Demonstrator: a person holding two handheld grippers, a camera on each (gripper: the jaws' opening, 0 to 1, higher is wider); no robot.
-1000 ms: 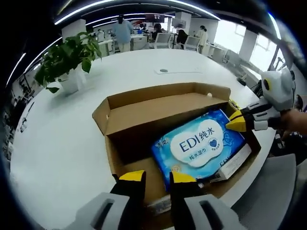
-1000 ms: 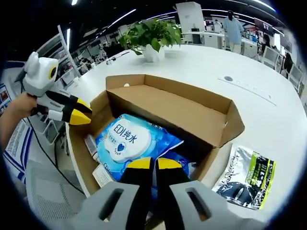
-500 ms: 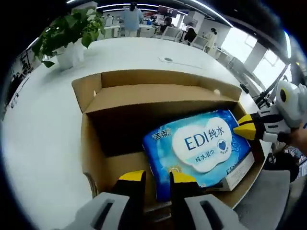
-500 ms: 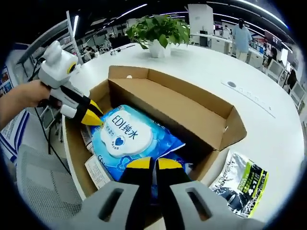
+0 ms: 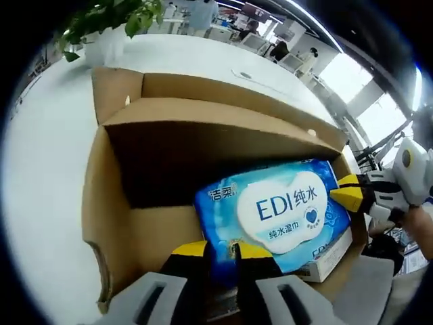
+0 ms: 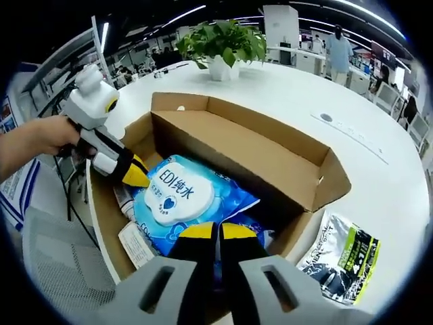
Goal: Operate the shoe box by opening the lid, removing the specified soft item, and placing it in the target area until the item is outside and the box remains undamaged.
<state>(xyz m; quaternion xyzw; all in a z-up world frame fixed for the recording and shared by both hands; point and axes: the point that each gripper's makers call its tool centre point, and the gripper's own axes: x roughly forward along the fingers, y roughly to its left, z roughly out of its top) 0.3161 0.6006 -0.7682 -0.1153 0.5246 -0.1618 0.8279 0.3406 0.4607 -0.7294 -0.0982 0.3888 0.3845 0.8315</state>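
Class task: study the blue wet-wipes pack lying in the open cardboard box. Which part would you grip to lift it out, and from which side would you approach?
Probably grip the blue wet-wipes pack at a thin sealed end edge, coming down through the open top of the cardboard box. It lies flat, label up, so its broad face seems too wide for the jaws. The left gripper sits at one end, the right gripper at the other.

A broad white tabletop (image 6: 379,142) curves away into an open-plan office; a potted green plant (image 6: 220,42) stands on it at the far side; long ceiling light strips (image 6: 183,13) run overhead; bright windows (image 5: 362,101) line the right; desks, chairs and standing people (image 6: 336,46) fill the far room; a grey chair (image 6: 51,271) sits near left.
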